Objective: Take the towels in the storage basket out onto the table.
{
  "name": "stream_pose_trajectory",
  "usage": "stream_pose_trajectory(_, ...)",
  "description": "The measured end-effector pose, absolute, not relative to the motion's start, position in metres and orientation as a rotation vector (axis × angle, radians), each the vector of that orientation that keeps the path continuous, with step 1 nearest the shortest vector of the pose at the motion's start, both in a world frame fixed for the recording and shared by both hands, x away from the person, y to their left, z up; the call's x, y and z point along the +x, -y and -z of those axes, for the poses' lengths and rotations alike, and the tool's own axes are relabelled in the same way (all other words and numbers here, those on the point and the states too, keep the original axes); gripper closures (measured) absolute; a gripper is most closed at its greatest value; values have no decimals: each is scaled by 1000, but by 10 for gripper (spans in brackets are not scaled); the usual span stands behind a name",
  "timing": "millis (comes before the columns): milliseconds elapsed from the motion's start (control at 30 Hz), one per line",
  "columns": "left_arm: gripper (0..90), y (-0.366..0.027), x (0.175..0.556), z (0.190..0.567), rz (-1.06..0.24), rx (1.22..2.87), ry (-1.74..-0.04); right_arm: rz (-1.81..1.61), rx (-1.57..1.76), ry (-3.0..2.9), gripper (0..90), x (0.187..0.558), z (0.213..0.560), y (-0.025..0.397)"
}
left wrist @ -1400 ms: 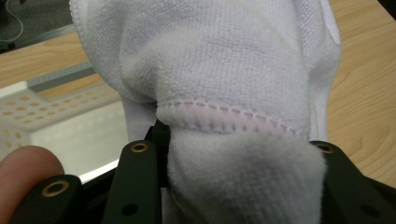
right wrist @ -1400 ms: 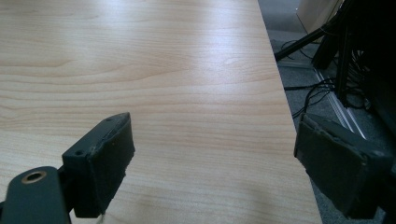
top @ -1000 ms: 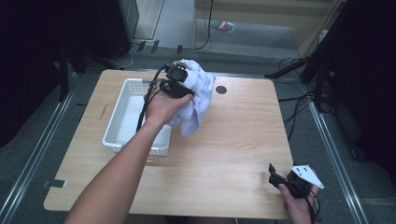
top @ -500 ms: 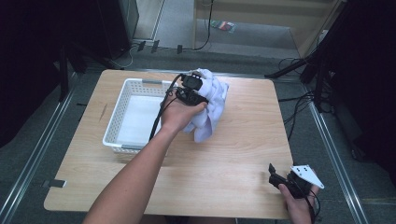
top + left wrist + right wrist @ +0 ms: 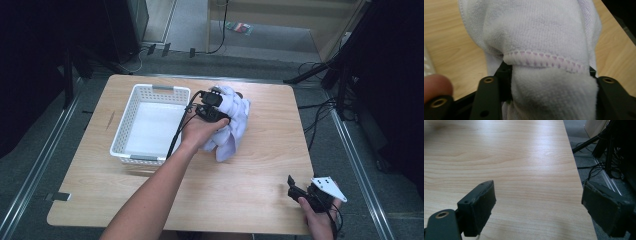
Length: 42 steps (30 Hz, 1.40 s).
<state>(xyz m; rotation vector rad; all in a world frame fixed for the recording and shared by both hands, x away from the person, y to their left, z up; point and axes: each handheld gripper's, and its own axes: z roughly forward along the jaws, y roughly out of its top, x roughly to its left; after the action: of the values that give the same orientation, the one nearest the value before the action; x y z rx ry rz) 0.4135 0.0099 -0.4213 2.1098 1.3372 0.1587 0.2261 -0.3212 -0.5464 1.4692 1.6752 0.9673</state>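
Note:
A pale lilac towel (image 5: 232, 122) hangs bunched from my left gripper (image 5: 214, 106), which is shut on it above the middle of the wooden table (image 5: 165, 200). In the left gripper view the towel (image 5: 541, 32) bulges between the two black jaws, its stitched hem across the middle. The white plastic basket (image 5: 131, 127) stands just left of the towel, with nothing in it. My right gripper (image 5: 294, 186) rests low at the table's front right corner, open. In the right gripper view its fingers (image 5: 480, 205) stand wide apart over bare wood.
Cables (image 5: 325, 115) and dark stands run along the floor to the right of the table. A metal rail (image 5: 30, 175) borders the left side. The table's right edge (image 5: 576, 175) lies close beside my right gripper.
My left gripper has carried the towel from above the basket's far right corner rightward and toward me, lowering it over the table beside the basket. The right gripper has stayed put.

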Motion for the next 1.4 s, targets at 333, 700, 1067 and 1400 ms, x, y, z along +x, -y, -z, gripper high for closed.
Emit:
stream_pose_trajectory(333, 9, -12, 411, 421, -148, 2104, -1343, -966, 1469, -1678, 121, 226, 546, 321)
stream_pose_trajectory(700, 1, -36, 407, 411, -221, 2051, -1368, -962, 1469, -1678, 121, 226, 546, 321)
stream_pose_trajectory(1067, 0, -78, 405, 406, -288, 2013, -1423, -958, 1470, -1677, 121, 227, 546, 320)
stream_pose_trajectory(1400, 0, -119, 401, 405, -343, 1985, -1474, -951, 1469, -1677, 121, 227, 546, 320)
